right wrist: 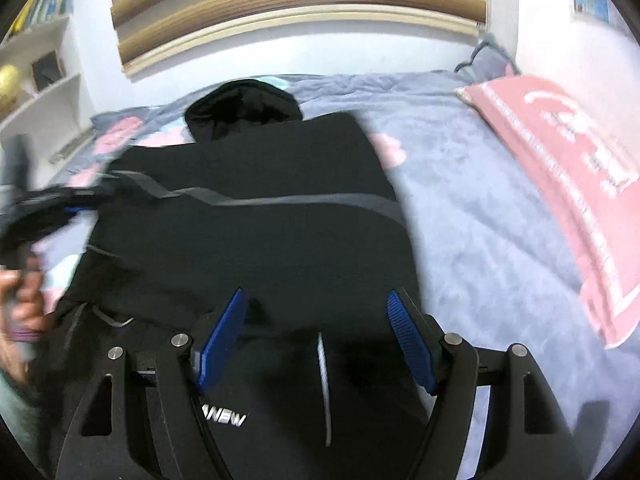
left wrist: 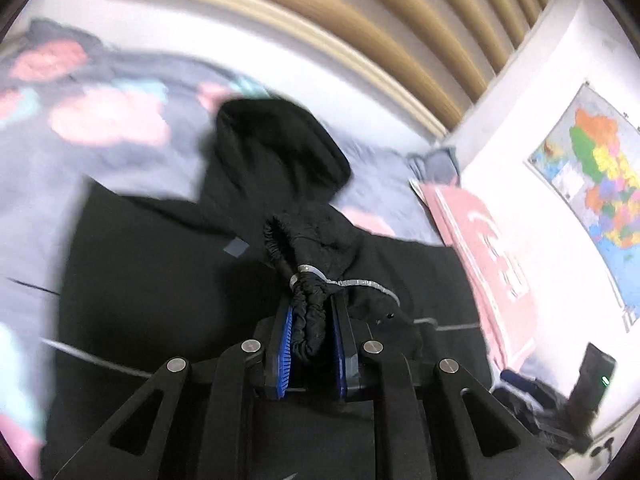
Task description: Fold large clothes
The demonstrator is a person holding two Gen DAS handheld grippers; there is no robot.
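Black jacket (right wrist: 260, 216) lies lengthwise, hood apparently toward the headboard; left gripper (left wrist: 312, 320) jaws clamp its elastic cuff (left wrist: 304, 304), right gripper (right wrist: 316, 336) jaws agape.

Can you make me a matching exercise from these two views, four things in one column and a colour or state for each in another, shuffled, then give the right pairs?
Things:
1. left tongs
2. right tongs
3. pillow
4. black jacket

States:
A. pink, lying at the right side of the bed
B. open, nothing between the pads
C. spread out on the grey bedcover
D. shut on a gathered elastic cuff

Pairs: 1-D, 2-B, 3-A, 4-C
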